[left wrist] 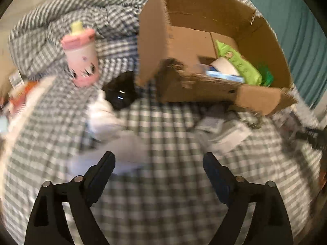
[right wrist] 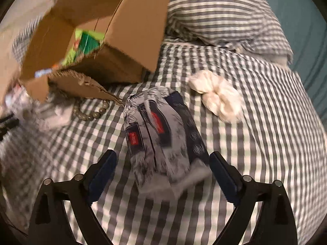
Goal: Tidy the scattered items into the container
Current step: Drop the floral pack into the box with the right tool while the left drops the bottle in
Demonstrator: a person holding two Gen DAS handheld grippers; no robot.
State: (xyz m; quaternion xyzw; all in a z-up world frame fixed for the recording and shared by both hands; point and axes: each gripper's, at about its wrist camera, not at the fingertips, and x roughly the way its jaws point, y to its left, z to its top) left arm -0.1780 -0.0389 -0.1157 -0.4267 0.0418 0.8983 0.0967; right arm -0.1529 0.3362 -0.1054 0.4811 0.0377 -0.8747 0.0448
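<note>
**Open jaws over the printed pouch**

Grey-and-white checked bedding [right wrist: 255,122] covers the whole surface. At the left of the left wrist view, a pink plush bottle with a yellow cap [left wrist: 81,55] lies tilted, cap pointing away; right of it stands the torn brown cardboard box [left wrist: 155,47], already holding green packets. The left gripper [left wrist: 158,163] is spread wide, empty, over blurred white items. In the right wrist view, the right gripper [right wrist: 163,161] is spread wide around the near end of a grey printed pouch with red patches [right wrist: 163,134], not pinching. Its long axis runs away from the fingers, towards the box up-left. This hand looks nearer.
</note>
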